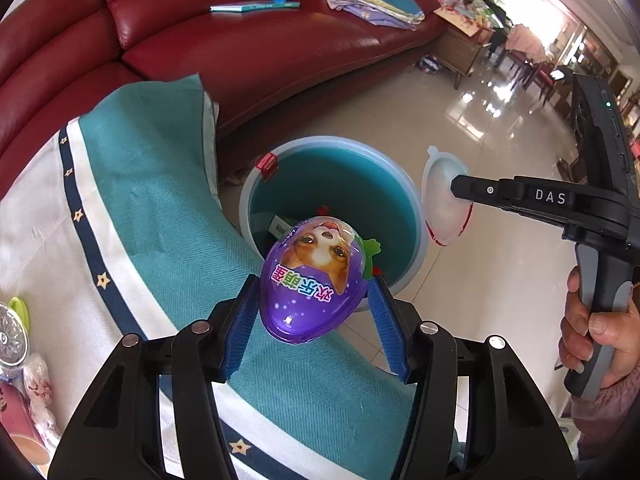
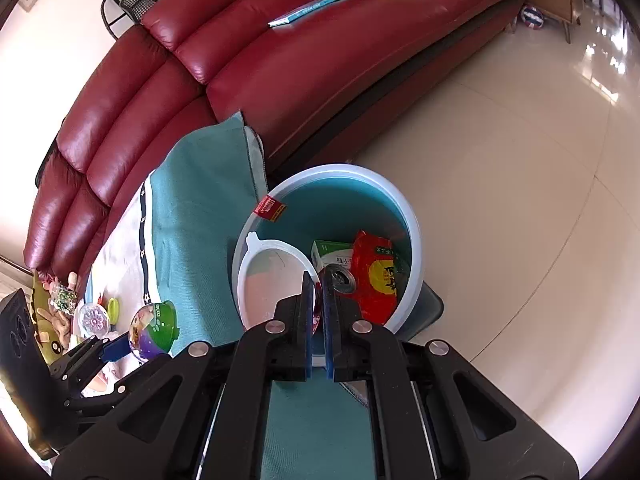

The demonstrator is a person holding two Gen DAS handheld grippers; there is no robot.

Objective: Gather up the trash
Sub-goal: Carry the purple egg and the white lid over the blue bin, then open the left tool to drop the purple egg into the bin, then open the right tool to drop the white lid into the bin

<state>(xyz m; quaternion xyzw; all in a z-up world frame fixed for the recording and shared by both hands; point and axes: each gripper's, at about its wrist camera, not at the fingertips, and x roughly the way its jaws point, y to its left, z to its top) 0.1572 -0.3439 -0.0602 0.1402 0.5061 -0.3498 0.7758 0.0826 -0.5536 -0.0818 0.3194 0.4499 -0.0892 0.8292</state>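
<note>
The round teal plastic bin (image 2: 408, 216) is holding a red snack bag (image 2: 376, 276), a green-and-white carton (image 2: 330, 254) and a metal can (image 2: 340, 278), partly hidden. The left gripper (image 1: 314, 300) is clamping a purple egg-shaped capsule (image 1: 314, 276) beside the rim. The right gripper (image 2: 318, 300) is pinching a clear egg-shaped shell (image 2: 272, 280) over it.

Purple egg-shaped plastic shell (image 1: 310, 280): glossy, smooth. Clear plastic shell half (image 2: 276, 280): translucent w/ matt white rim. Round blue plastic bin (image 2: 408, 216): smooth. Dark-red leather sofa (image 2: 248, 80): shiny. Teal woven cloth (image 1: 160, 184): matt, rough. Cream floor tiles (image 2: 520, 200): polished.
</note>
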